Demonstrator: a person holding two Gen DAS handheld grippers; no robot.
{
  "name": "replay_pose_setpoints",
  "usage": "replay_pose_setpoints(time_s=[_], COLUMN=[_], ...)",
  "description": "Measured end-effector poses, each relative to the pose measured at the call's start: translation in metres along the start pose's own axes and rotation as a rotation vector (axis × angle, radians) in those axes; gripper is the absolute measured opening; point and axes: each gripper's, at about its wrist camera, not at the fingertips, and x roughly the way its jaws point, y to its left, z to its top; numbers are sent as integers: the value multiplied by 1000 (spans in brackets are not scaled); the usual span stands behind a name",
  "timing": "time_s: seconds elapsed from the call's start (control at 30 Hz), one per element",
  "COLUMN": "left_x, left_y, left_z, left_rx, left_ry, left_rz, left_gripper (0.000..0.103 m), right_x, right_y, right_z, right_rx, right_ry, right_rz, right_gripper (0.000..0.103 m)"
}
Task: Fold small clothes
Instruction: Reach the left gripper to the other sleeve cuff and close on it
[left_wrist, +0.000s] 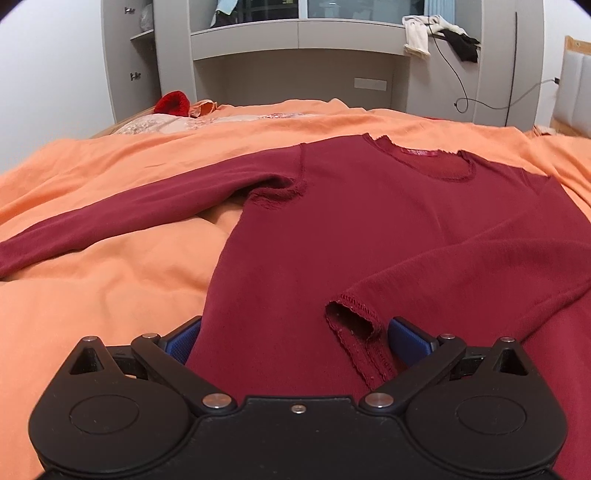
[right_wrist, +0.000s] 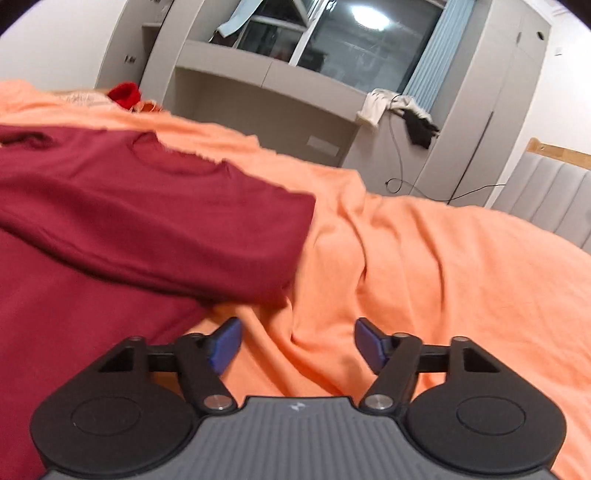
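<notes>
Lying flat on rumpled orange bedspread (left_wrist: 110, 288): dark-red long-sleeved knit sweater (left_wrist: 332, 229), neckline toward grey shelving unit (left_wrist: 295, 70). One sleeve stretched out sideways, other folded across body, cuff near hem. Left gripper (left_wrist: 291, 339) jaws spread wide over sweater hem, blue pads (left_wrist: 408, 338) either side of cloth and cuff, not pinching. Right gripper (right_wrist: 297, 345) jaws apart, nothing between, only bedspread beneath, sweater just beside. Right view blurred.

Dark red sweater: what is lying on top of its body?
One of the dark red sweater's own sleeves is folded across the body, cuff toward the camera. The other sleeve lies out on the orange blanket. The fabric beneath the folded sleeve is covered.
</notes>
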Motion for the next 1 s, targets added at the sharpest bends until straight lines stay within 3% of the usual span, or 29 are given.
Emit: replay_pose_setpoints(time_s=[0.2,0.3,0.33,0.37,0.47,0.7,0.8,0.9,0.97,1.0], left_x=[1,1,0,0,1,0,-1,-7,-13,-16], left_y=[-2,-3,-3,-3,-2,-2,2,16,31,41], left_z=[-3,-3,-3,-3,-2,-3,-2,0,2,3], left_rx=[21,25,25,25,26,33,28,-5,-52,-79], left_ry=[0,-1,0,0,2,1,2,-13,-35,-48], left_rz=[3,3,2,1,-1,-7,-31,-71,-70,-58], left_gripper=[103,103,103,103,103,103,103,103,103,103], right_x=[16,17,16,15,13,18,16,13,9,6], right_y=[18,23,25,26,25,25,23,16,8,5], right_z=[7,11,11,12,14,8,9,11,12,13], right_rx=[-109,-156,-174,-190,-192,-189,-171,-127,-89,-70], right_ry=[-102,-145,-152,-154,-133,-83,-73,-50,-43,-40], right_rz=[-26,-27,-26,-29,-38,-28,-31,-18,-14,-15], right_gripper=[64,41,17,9,6,6,12,28,51,58])
